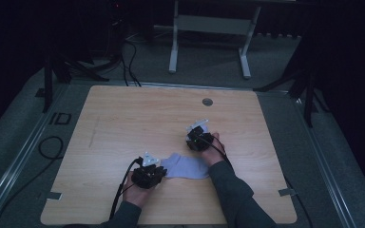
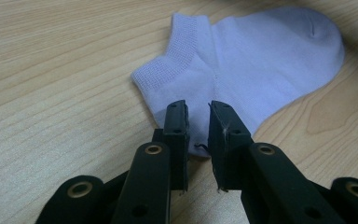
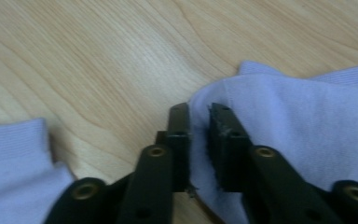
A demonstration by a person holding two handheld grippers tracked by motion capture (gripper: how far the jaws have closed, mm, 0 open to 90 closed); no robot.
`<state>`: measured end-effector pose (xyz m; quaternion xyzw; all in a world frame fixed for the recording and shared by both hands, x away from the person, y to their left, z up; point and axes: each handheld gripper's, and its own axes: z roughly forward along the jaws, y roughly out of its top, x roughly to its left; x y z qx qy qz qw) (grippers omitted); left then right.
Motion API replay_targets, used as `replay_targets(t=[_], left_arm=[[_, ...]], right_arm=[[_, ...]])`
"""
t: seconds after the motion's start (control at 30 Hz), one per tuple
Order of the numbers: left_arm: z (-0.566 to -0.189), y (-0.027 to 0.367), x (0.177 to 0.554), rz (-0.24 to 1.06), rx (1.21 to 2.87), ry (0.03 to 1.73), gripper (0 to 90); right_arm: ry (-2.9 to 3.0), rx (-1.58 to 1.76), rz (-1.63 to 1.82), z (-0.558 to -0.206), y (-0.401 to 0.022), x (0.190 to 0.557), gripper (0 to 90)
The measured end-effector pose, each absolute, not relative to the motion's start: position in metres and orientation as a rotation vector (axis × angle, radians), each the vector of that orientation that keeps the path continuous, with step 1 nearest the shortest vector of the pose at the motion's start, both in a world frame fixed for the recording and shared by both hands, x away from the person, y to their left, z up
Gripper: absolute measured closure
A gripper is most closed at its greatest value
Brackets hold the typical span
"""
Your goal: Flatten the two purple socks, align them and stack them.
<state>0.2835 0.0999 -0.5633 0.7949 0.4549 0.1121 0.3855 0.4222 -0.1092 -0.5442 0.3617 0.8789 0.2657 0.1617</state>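
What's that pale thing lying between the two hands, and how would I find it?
Start from the wooden table and look to its near edge, where two forearms come in. Between the two black claws lies a sock, flat on the wood. It is the one soft, pale lilac item there, an ankle sock with a ribbed cuff, unlike the hard black tools beside it.

Left gripper [image 1: 164, 172] fingers nearly closed, right gripper [image 1: 193, 134] fingers pinched nearly closed

Wooden table [image 1: 123, 118] lying on grey floor [image 1: 24, 142]; white frame [image 1: 209, 28] standing beyond, dark cables [image 1: 128, 61], probably tripod legs [image 1: 309, 90], flanking.
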Motion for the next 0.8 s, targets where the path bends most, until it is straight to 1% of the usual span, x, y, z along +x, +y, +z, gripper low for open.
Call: replay_targets(t=[0.03,0.07,0.1,0.33,0.5,0.53,0.8], left_arm=[[-0.563,0.100,0.284,0.284,2.024,1.159,76.7],[-0.563,0.100,0.284,0.284,2.024,1.159,76.7],[-0.563,0.100,0.284,0.284,2.024,1.159,76.7],[-0.563,0.100,0.284,0.282,2.023,1.158,76.6],[-0.563,0.100,0.284,0.283,2.023,1.158,76.6],[-0.563,0.100,0.284,0.283,2.023,1.159,76.5],[-0.563,0.100,0.284,0.282,2.024,1.157,76.2]], right_arm=[[2.510,1.041,0.757,-0.543,-0.109,0.423,87.1],[2.510,1.041,0.757,-0.543,-0.109,0.423,87.1],[2.509,1.055,0.771,-0.542,-0.110,0.423,88.9],[2.489,1.084,0.872,-0.530,-0.112,0.418,89.3],[2.440,1.128,1.000,-0.511,-0.116,0.412,89.4],[2.405,1.141,1.061,-0.502,-0.119,0.409,89.3],[2.295,1.131,1.140,-0.475,-0.126,0.400,89.3]])
